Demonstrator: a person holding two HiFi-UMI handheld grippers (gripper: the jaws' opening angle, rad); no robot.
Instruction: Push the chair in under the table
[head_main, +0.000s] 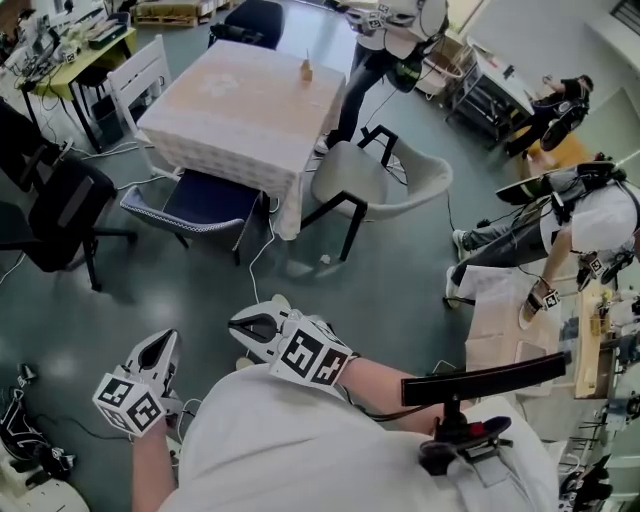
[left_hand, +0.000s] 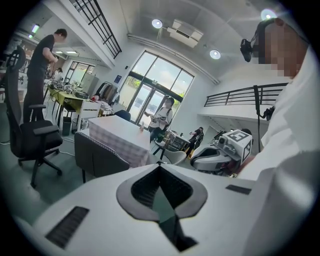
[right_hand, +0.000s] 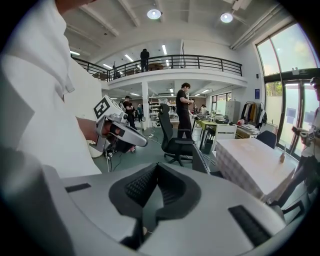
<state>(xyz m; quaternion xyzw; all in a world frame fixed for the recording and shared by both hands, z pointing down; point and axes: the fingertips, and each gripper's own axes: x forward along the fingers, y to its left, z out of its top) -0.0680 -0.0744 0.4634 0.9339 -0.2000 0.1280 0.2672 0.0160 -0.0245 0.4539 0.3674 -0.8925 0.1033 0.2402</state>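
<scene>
Head view: the dark chair (head_main: 205, 203) at centre-left sits partly under the table (head_main: 240, 95); a pale chair (head_main: 385, 182) stands clear of it (either may be meant). Left gripper view: left gripper (left_hand: 160, 166) clenched, empty. Right gripper view: right gripper (right_hand: 157, 165) likewise clenched on nothing, well apart from both chairs.

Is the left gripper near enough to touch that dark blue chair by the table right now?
Probably not. The left gripper is held close to the person's body, and a stretch of floor separates it from the dark blue chair. Nothing blocks the way, so stepping forward should help.
</scene>
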